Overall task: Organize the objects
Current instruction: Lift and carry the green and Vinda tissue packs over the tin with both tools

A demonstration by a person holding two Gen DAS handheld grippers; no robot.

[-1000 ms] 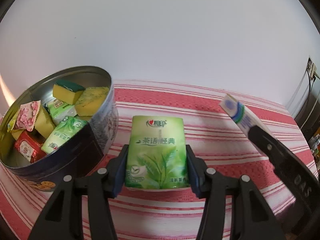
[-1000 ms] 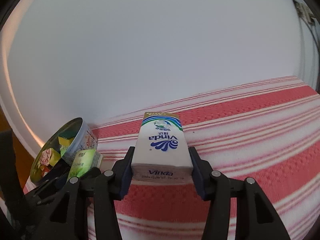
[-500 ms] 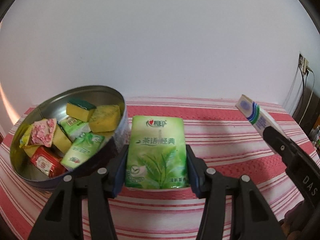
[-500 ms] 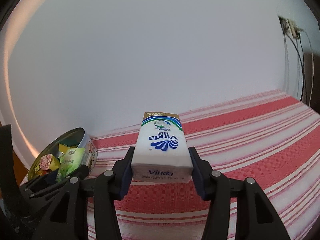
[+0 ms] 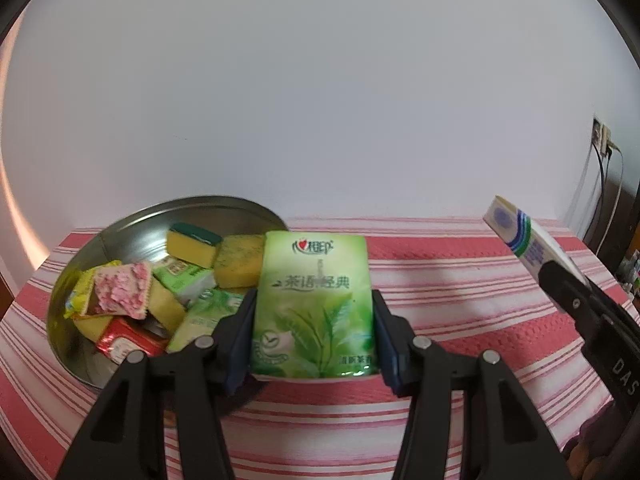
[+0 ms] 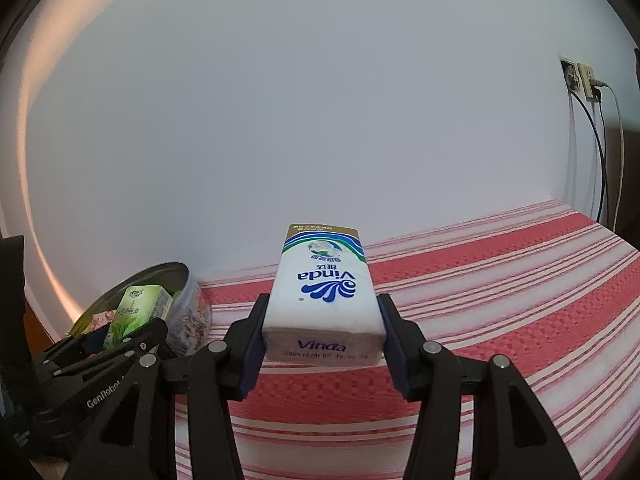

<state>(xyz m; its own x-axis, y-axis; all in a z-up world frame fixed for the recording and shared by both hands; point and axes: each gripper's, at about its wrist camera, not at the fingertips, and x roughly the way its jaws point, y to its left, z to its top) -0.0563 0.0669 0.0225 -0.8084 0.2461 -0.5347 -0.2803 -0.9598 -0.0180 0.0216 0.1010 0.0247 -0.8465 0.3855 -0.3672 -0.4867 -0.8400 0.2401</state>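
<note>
Presently, the left tongs [image 5: 314,344] are clamped on a green tissue pack [image 5: 314,300], a soft plastic-wrapped packet printed with tea leaves and Chinese lettering; both pads press its long sides. The pack is held in the air just beside the round metal tin [image 5: 76,344], overlapping the tin's right rim in the left wrist view. The right tongs [image 6: 322,340] are clamped on a white Vinda tissue pack [image 6: 322,300] with blue lettering and a blue-green band at its far end. This pack is held well to the right of the tin, above the red-and-white striped cloth [image 6: 500,300] covering the counter.

To the right of the tin, the cloth lies open as far as the counter's right edge. Behind the tin stands a plain white wall [image 5: 320,100].

Inside the tin lie yellow sponges [image 5: 194,242], further green packs [image 5: 184,280], a pink-patterned packet [image 5: 122,290] and a red packet [image 5: 124,344], filling most of its floor. Far right of the tin, cables [image 6: 600,152] hang from wall sockets [image 6: 582,80].
</note>
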